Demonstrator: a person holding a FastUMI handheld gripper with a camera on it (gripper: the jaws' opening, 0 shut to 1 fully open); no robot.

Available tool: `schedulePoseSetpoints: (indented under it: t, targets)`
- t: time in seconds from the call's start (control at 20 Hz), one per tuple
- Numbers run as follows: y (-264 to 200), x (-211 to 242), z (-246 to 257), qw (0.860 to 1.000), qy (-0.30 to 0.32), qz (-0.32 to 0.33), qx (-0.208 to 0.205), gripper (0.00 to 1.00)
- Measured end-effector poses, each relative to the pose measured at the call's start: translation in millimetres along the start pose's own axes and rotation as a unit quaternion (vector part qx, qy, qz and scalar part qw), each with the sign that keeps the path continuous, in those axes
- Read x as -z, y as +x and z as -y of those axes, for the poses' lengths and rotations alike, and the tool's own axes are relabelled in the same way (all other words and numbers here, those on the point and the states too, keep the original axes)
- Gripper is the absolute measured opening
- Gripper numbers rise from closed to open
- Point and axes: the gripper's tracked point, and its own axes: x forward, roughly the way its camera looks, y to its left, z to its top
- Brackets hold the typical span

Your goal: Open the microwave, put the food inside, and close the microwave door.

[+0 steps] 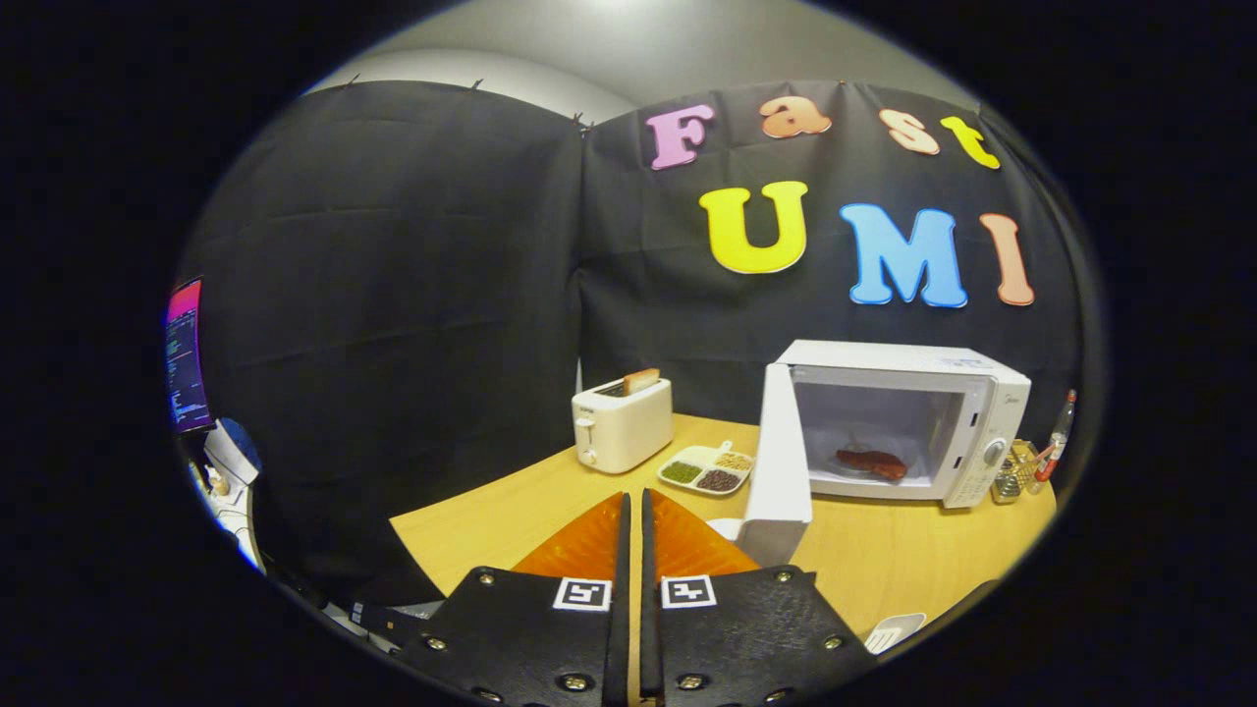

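A white microwave stands on the wooden table, beyond my fingers and to their right. Its door is swung wide open toward me. Inside the lit cavity lies a reddish-brown piece of food on the turntable. My gripper is shut, its two fingers pressed together with nothing between them. It hovers over the table, well short of the microwave and left of the open door.
A white toaster with a slice of bread in it stands straight beyond the fingers. A divided dish of beans lies between toaster and microwave door. Small bottles and a holder stand right of the microwave. A white utensil lies near the table's front edge.
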Motion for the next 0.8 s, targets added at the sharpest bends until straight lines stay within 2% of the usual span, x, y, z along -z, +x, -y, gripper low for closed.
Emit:
schedulePoseSetpoints:
  t: [0.25, 0.5, 0.8]
  targets:
    - [8, 33, 16, 0.999, -0.006, -0.044, 0.005, 0.04]
    - [10, 36, 32, 0.999, 0.009, -0.051, 0.008, 0.01]
    - [4, 36, 77, 0.997, 0.025, -0.055, 0.057, 0.0]
